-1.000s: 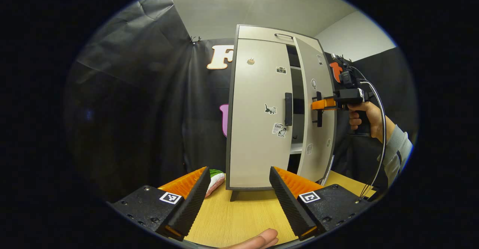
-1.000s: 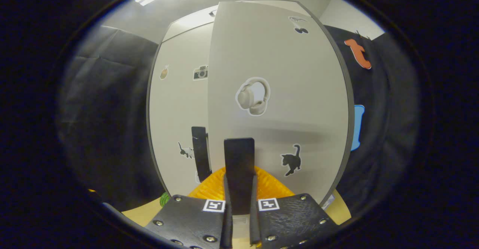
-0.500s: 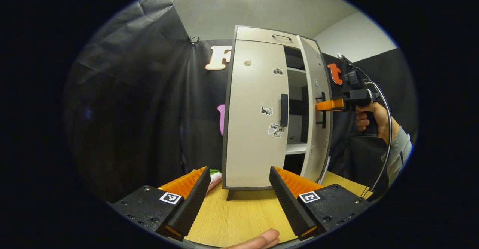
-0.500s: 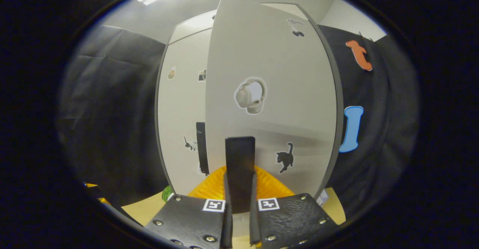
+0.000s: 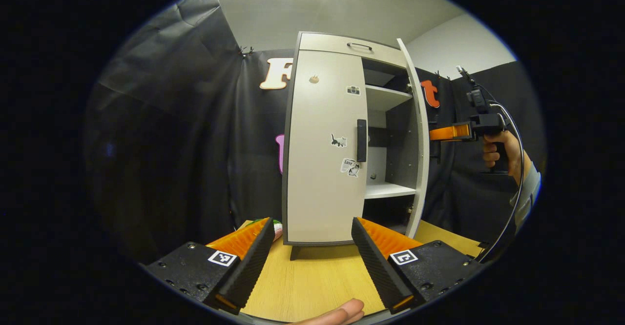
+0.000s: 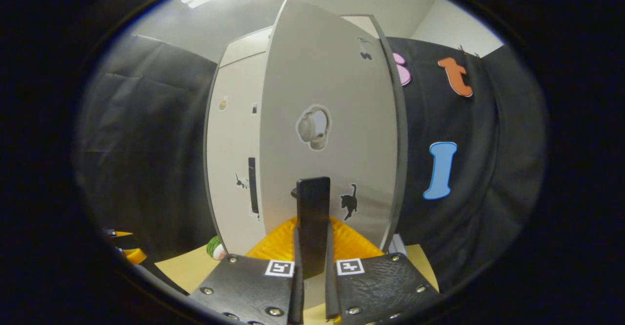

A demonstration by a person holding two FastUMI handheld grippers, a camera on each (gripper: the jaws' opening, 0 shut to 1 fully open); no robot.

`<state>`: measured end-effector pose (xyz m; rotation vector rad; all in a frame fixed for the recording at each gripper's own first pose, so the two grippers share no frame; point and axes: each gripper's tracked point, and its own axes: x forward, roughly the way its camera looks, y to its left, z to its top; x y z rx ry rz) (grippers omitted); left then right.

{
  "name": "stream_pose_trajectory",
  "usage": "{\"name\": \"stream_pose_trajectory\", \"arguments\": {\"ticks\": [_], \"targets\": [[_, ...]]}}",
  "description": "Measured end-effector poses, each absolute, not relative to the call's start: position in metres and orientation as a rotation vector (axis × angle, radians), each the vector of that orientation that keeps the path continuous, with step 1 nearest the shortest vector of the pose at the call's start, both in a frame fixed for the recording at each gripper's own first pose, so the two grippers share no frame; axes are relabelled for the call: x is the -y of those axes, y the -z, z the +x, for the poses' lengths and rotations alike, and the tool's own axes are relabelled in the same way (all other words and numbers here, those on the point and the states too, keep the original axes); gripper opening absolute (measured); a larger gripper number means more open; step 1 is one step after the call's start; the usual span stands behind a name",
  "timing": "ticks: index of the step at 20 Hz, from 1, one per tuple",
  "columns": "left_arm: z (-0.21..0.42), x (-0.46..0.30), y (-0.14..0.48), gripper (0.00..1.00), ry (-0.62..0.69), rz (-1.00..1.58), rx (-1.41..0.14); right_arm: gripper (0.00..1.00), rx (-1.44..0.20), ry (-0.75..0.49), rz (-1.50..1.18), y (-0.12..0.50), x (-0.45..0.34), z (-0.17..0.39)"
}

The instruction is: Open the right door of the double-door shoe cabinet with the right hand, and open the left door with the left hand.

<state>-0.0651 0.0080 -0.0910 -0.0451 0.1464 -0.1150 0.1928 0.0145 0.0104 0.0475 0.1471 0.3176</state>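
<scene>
Left gripper point(image 5: 310, 261): fingers spread wide, holding nothing, low over the table point(image 5: 312, 286) in front of the cabinet point(image 5: 342, 139), well short of it. A fingertip point(image 5: 337, 313) of the holding hand shows at the bottom edge.
Toy point(image 5: 276, 227): a green and pink thing on the table at the cabinet's left foot, partly hidden by the left gripper's finger.
Left door point(image 5: 322, 149): flat against the cabinet front, closed. Its dark handle point(image 5: 361, 140) runs upright along its right edge, untouched. Small stickers dot its face.
Cabinet inside: to the right of the left door, two pale shelves point(image 5: 385, 191) and a dark back wall show.
Right door point(image 6: 327, 130): swung out from the cabinet, seen nearly edge-on in the left gripper view. In the right gripper view its face fills the middle, with a headphone sticker and a cat sticker.
Right handle point(image 6: 312, 217): dark upright bar on the right door.
Right gripper point(image 6: 312, 286): fingers narrow, clamped on the right handle from both sides. In the left gripper view it reaches in from the right of the cabinet, a hand point(image 5: 503, 152) behind it.
</scene>
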Motion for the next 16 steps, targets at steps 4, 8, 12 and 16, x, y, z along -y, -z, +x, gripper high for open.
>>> {"name": "stream_pose_trajectory", "arguments": {"ticks": [4, 8, 12, 16], "targets": [[-0.071, 0.007, 0.091, 0.98, 0.142, -0.044, -0.15, 0.17, -0.136, -0.279, 0.052, -0.012, 0.004, 0.188], [-0.073, 0.023, 0.088, 0.98, 0.17, -0.049, -0.139, 0.17, -0.133, -0.257, 0.064, -0.012, 0.013, 0.187], [-0.072, 0.03, 0.094, 0.98, 0.182, -0.037, -0.154, 0.16, -0.122, -0.238, 0.073, -0.011, 0.024, 0.186], [-0.069, 0.034, 0.104, 0.98, 0.184, -0.04, -0.181, 0.16, -0.12, -0.198, 0.084, -0.007, 0.04, 0.192]]}}
